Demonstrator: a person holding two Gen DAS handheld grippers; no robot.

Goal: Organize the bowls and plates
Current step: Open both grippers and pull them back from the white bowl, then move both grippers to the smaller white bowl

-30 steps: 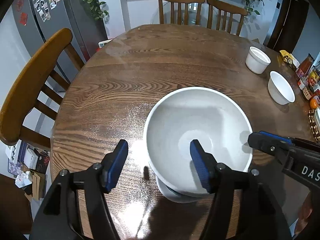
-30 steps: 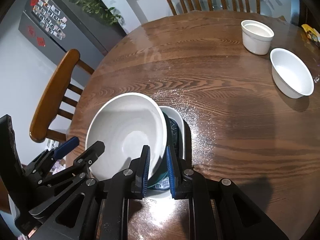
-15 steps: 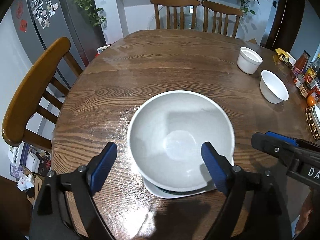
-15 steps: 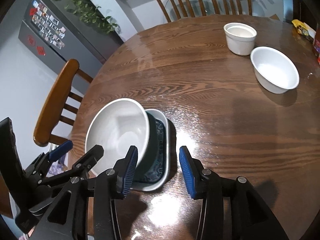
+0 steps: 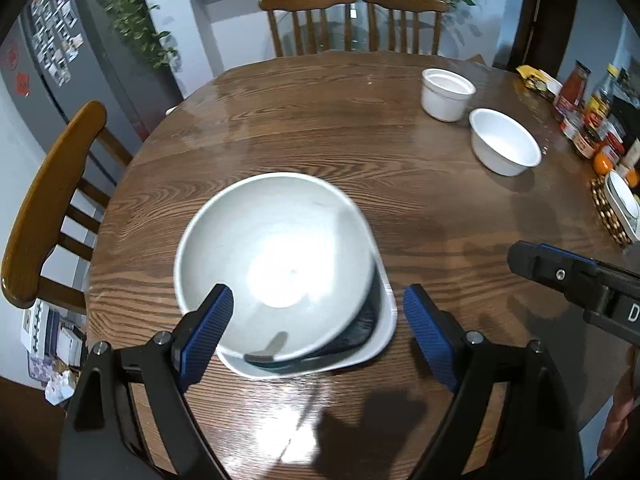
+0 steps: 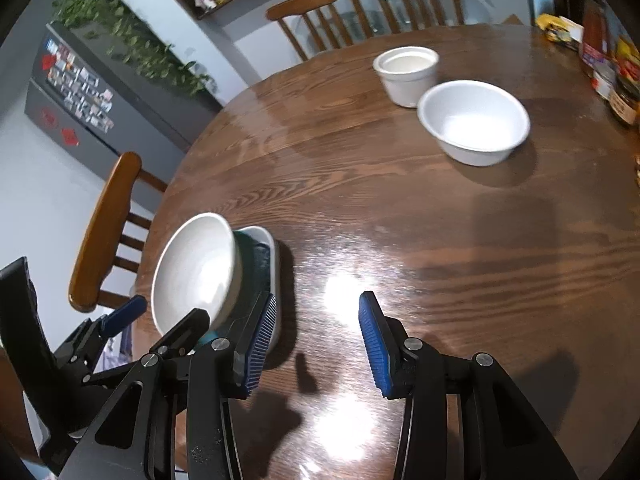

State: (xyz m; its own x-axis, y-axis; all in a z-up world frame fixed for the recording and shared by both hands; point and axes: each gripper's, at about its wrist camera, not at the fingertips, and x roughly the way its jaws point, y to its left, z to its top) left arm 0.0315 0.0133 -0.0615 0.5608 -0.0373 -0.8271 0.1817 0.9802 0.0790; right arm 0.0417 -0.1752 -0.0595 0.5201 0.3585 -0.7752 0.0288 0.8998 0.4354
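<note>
Left gripper point(image 5: 316, 332): fingers spread wide, holding nothing, above the near edge of the table, pads either side of the stack without touching it.
Right gripper point(image 6: 318, 344): fingers wide apart and empty, just right of the stack over bare wood; its left pad point(image 6: 260, 344) is close to the plate's rim.
Large white bowl point(image 5: 276, 264): sits on the near left part of the round wooden table point(image 5: 320, 132), stacked on the plate.
Plate point(image 5: 384, 320): white rim with a dark patterned centre, lying flat under the large bowl; its right side shows past the bowl.
Smaller white bowl point(image 6: 474, 120): upright on the far right part of the table, well apart from the stack.
White ramekin point(image 6: 406, 74): just behind that bowl, almost touching it.
Jars and bottles point(image 5: 592, 108): along the table's right edge.
Wooden chairs point(image 5: 352, 20): two at the far side.
</note>
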